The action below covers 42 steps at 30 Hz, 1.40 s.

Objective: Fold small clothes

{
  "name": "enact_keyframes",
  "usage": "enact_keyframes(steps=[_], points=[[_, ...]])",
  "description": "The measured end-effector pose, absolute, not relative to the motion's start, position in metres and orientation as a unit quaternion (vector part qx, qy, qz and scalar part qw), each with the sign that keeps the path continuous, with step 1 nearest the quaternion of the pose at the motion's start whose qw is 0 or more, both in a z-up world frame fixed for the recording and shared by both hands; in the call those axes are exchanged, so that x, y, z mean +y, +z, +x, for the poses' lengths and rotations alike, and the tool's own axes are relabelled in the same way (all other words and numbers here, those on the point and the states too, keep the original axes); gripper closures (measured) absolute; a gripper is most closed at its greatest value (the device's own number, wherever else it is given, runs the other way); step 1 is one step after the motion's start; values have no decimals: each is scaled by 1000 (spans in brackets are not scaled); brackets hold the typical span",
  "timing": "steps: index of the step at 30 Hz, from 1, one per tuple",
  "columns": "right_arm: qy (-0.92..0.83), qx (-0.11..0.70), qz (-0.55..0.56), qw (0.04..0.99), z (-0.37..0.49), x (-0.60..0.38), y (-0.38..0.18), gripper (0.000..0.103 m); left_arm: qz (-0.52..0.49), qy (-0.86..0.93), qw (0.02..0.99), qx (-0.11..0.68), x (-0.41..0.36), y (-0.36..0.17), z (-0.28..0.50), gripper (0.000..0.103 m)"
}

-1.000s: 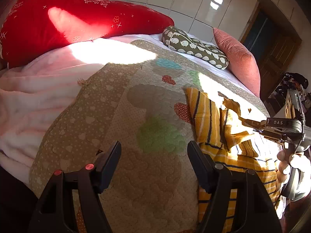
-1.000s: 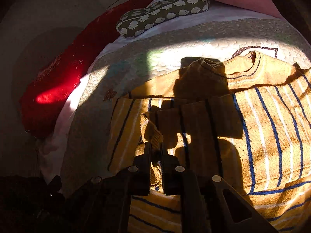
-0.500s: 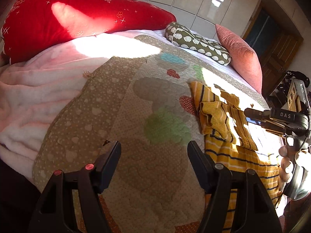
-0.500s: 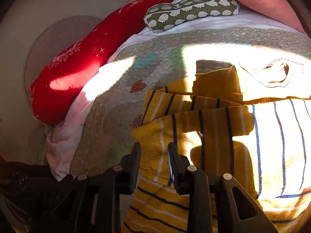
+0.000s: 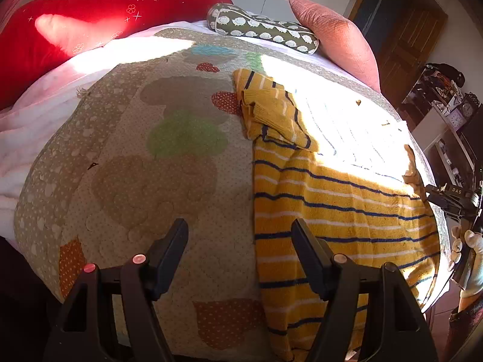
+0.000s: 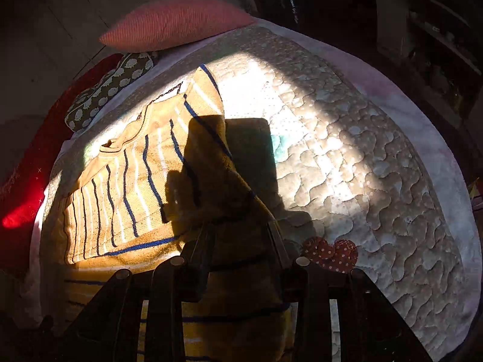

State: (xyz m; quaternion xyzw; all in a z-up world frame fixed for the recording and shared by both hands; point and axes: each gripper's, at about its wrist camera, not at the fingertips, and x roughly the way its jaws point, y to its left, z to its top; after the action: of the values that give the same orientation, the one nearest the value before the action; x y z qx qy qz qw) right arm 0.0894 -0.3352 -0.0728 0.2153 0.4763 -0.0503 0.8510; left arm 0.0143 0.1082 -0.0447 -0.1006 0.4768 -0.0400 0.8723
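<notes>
A yellow sweater [image 5: 338,199] with blue and white stripes lies flat on the quilted bed cover [image 5: 145,157]. Its left sleeve [image 5: 271,114] lies folded in over the body. My left gripper [image 5: 240,241] is open and empty, low over the cover at the sweater's left edge. My right gripper [image 6: 241,241] is open, with the other sleeve [image 6: 223,193] lying between its fingers in shadow. The sweater's body [image 6: 126,187] and collar spread to the left of it. The right gripper also shows at the far right of the left wrist view [image 5: 452,199].
A red pillow [image 5: 90,21], a green patterned bolster [image 5: 262,27] and a pink cushion [image 5: 338,39] line the head of the bed. A pink blanket [image 5: 36,120] lies on the left. A door and cluttered shelves [image 5: 446,96] stand to the right.
My right gripper let go of the left sleeve, which now lies folded on the body, and moved to the other sleeve. My left gripper stayed open and moved closer to the sweater's left edge.
</notes>
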Motion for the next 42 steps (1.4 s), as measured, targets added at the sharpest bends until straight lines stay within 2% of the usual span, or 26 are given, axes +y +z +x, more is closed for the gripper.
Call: enact_keyframes(steps=[6,10,14,21,23,26,31,33,34,35,36,37,38,40,42], points=[[20,454,286,844,2,-337,-77,59,-92,-64,856,505,94,-65,-5,33],[44,449,278,848,-45,-319,-84,58,-68,-73,858,503,84,-71,-23,33],[33,447,260,855,-78,-311,-92,57,-47,-78,859,504,75,-76,-41,26],[30,458,260,849,-116,-302,-105,57,0,-91,855,510,56,-87,-68,20],[34,468,257,845,-124,-297,-114,57,-8,-102,848,520,55,-91,-72,13],[40,470,262,842,-127,-290,-124,56,-24,-127,830,543,53,-101,-75,8],[45,467,261,844,-124,-280,-134,45,-44,-139,810,568,53,-113,-71,7],[49,464,259,846,-126,-277,-135,44,-46,-132,815,563,57,-109,-73,20],[55,465,259,845,-126,-277,-136,45,-41,-122,817,561,58,-107,-74,36],[62,466,261,843,-126,-276,-136,54,-38,-116,819,561,61,-106,-75,56],[66,467,263,842,-127,-278,-135,81,-38,-110,820,560,65,-103,-76,65],[70,469,269,838,-128,-280,-135,90,-45,-112,820,560,69,-101,-76,79],[76,470,281,833,-130,-284,-135,94,-56,-118,818,560,73,-99,-76,87],[95,460,314,825,-136,-290,-129,96,-69,-120,821,554,82,-91,-77,100],[123,442,346,818,-145,-295,-117,96,-75,-124,827,543,86,-79,-79,100]])
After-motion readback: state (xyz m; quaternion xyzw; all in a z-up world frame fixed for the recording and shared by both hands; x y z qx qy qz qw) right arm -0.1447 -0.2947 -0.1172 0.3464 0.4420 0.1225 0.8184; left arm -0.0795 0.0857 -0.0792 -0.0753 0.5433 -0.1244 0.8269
